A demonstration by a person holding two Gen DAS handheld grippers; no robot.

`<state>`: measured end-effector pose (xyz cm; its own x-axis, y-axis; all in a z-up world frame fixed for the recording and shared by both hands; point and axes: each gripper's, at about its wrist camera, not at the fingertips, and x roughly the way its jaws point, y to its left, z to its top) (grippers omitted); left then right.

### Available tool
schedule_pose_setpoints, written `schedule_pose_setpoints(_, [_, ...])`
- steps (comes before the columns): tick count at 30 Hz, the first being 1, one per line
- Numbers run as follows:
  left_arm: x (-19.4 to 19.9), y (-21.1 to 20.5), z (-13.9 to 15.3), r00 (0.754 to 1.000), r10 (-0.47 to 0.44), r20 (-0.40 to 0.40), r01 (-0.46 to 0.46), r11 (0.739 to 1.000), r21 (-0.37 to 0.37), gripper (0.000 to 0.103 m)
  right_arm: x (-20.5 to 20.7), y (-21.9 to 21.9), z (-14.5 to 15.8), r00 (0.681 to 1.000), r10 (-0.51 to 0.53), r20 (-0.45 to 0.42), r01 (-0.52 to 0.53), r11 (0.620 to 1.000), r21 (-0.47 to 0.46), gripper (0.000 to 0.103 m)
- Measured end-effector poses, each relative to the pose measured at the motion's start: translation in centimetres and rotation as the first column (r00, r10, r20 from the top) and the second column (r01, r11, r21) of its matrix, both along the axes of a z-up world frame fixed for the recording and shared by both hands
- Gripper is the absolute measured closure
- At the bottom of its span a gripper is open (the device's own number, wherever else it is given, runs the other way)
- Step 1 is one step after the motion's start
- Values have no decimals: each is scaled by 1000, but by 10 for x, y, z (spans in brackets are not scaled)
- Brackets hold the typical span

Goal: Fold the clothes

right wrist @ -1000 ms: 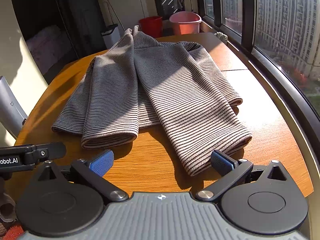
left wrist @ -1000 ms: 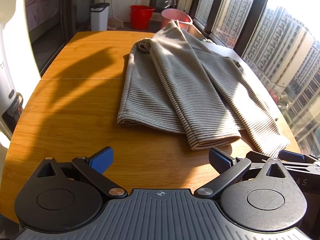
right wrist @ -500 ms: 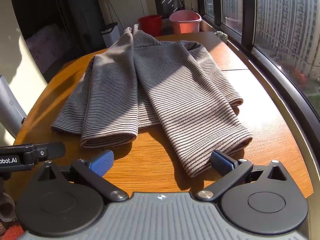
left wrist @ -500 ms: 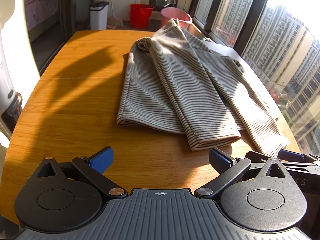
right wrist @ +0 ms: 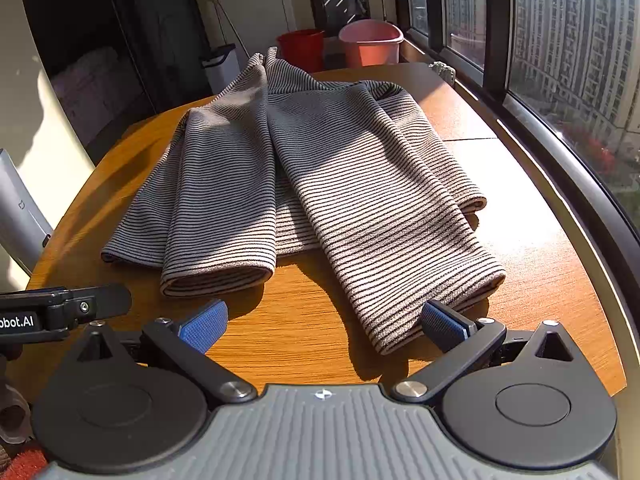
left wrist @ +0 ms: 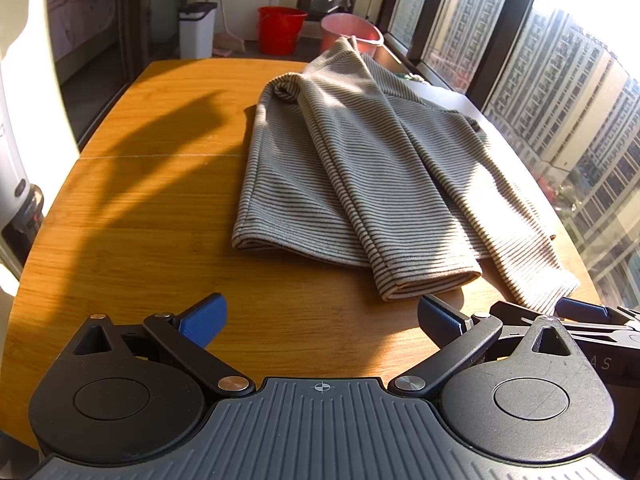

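A grey striped garment [left wrist: 360, 176] lies on the wooden table [left wrist: 152, 200], with both sleeves folded over its body towards me; it also shows in the right wrist view [right wrist: 320, 184]. My left gripper [left wrist: 320, 320] is open and empty, above the table's near edge, just short of the left sleeve's cuff [left wrist: 428, 280]. My right gripper [right wrist: 324, 326] is open and empty; its right fingertip [right wrist: 440, 326] is beside the right sleeve's cuff [right wrist: 432, 300]. Each gripper shows at the edge of the other's view.
A red bucket [left wrist: 278, 30], a pink basin [left wrist: 352, 36] and a white bin [left wrist: 196, 28] stand on the floor beyond the table's far end. Windows [left wrist: 560, 80] run along the right side. A grey appliance [right wrist: 16, 208] stands left of the table.
Both grippers have barely moved, perhaps a touch closer to the cuffs. Both stay open and the garment lies as before.
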<state>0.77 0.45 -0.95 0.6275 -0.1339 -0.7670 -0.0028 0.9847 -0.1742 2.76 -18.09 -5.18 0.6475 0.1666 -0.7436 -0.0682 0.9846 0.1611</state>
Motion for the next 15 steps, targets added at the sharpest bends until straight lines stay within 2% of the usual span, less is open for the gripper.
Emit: schedule_pose_setpoints(15, [0,-1,-2,1000,-10,-3,10,1000,-1,0,-1,0,-1,1000,2,0,-2,1000,-3,0])
